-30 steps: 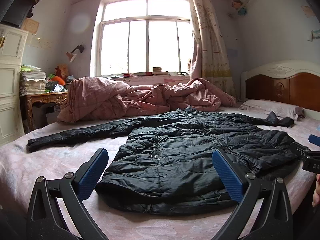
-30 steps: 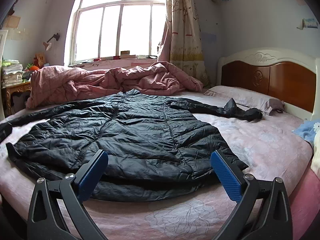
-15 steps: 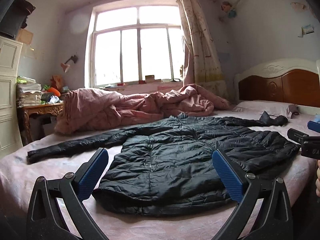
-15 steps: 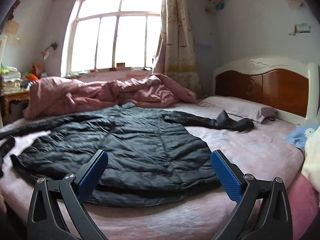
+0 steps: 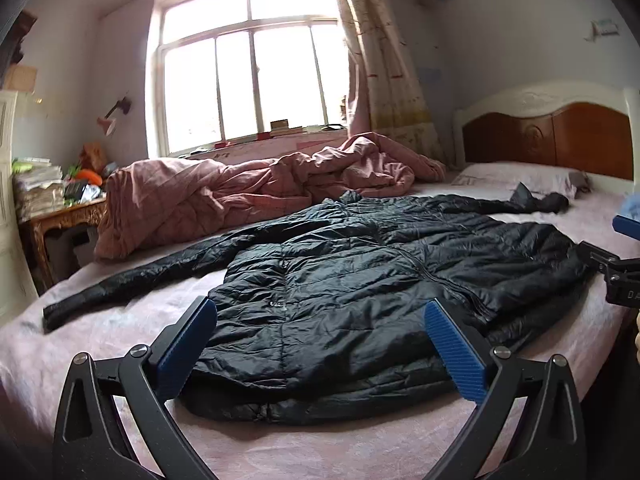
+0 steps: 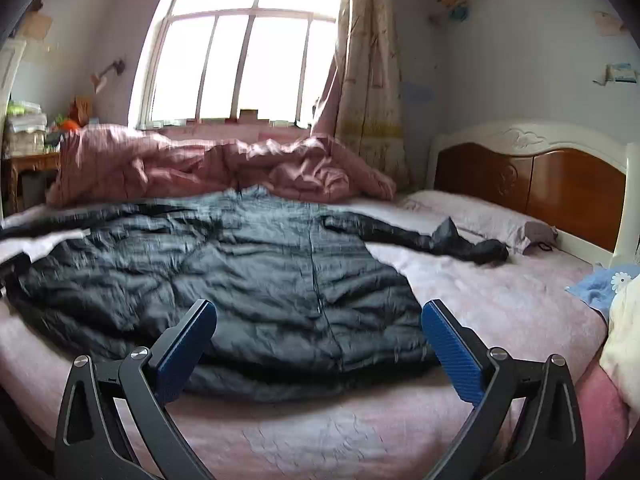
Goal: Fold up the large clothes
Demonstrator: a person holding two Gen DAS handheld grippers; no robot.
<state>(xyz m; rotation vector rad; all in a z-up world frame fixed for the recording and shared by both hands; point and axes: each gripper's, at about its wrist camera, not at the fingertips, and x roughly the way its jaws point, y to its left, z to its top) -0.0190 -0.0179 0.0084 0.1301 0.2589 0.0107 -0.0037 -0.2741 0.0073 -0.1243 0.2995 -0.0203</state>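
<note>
A black quilted puffer jacket (image 5: 360, 280) lies spread flat on the pink bed, one sleeve (image 5: 132, 276) stretched out to the left and the other (image 5: 532, 202) toward the headboard. My left gripper (image 5: 320, 344) hovers open over the hem near the bed's front edge, nothing between its blue pads (image 5: 188, 344). In the right wrist view the same jacket (image 6: 248, 280) looks blurred, and my right gripper (image 6: 318, 342) is open just short of the hem. The right gripper (image 5: 624, 276) also shows at the right edge of the left wrist view.
A crumpled pink quilt (image 5: 256, 188) is heaped at the far side under the window (image 5: 252, 84). A wooden headboard (image 6: 532, 184) and pillow (image 6: 480, 220) are on the right. Blue and cream cloth (image 6: 604, 284) lies at the right edge. A cluttered side table (image 5: 60, 216) stands left.
Both grippers have shifted and tilted slightly, staying open above the jacket's hem. The jacket has not moved. The right wrist view is now blurred by motion.
</note>
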